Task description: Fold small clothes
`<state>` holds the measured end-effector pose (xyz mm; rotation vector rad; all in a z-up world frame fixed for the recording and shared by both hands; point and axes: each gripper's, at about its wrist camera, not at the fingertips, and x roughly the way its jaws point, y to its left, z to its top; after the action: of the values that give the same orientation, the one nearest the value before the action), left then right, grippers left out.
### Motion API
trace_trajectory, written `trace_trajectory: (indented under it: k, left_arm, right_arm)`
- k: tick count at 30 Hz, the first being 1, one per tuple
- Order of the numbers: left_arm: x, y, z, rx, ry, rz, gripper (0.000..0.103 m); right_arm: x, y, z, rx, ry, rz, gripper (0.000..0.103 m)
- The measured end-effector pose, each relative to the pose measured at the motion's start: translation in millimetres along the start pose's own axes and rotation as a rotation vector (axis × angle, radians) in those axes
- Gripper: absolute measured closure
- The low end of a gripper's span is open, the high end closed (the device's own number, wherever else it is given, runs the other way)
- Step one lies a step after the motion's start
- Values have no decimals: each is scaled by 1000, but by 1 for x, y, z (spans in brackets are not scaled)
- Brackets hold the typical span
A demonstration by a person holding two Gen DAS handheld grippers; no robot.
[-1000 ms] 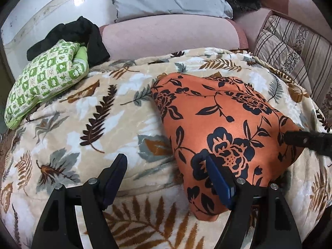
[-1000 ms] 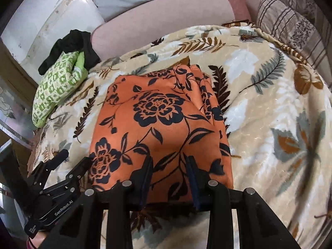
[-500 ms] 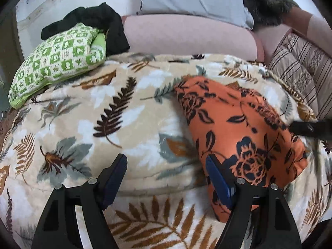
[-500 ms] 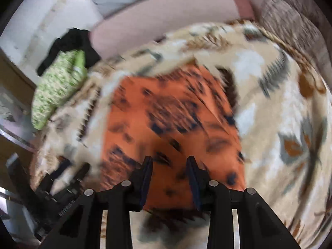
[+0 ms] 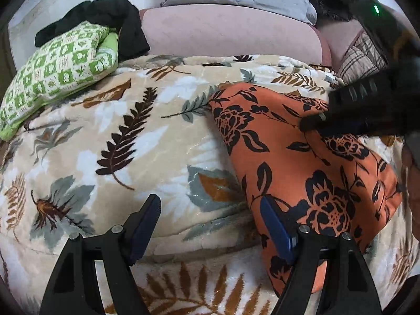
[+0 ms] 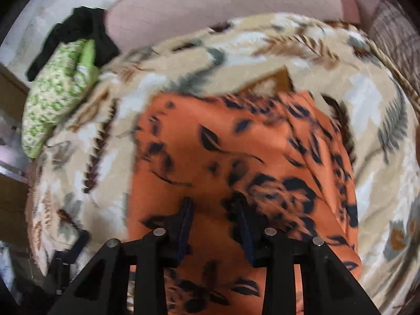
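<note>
A: What colour was the folded garment [image 5: 302, 162]?
B: Orange, with black flowers.
A: The blanket [image 5: 136, 136]?
B: Beige, with brown and grey leaves.
A: The cushion [image 5: 57, 71]?
B: Green-and-white checks.

Both my wrist cameras look steeply down, close over the leaf-print blanket [image 5: 131, 136]; both views share the orange floral cloth [image 6: 223, 157].

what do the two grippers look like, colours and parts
Both the left gripper and right gripper are matte black plastic frames with triangular cut-outs, silver round pivot pins, and flat dark blue pads lining the jaws. In the left wrist view the right one shows a small green light.
</note>
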<state>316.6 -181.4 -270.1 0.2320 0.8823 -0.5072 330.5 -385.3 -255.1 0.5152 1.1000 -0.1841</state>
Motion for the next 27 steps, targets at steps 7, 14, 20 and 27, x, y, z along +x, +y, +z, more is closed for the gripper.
trace_trajectory:
  k: [7, 14, 20, 27]
  left_arm:
    - [9, 4, -1, 1, 37, 17, 24]
    - [9, 11, 3, -25, 31, -12, 24]
    - [1, 20, 6, -83, -7, -78, 24]
    - [-1, -10, -2, 54, -32, -14, 24]
  right_arm:
    - [39, 51, 43, -102, 16, 17, 63]
    - [81, 68, 47, -205, 66, -115, 43]
    - [10, 26, 12, -127, -80, 2, 43]
    - [-49, -42, -61, -47, -166, -15, 43]
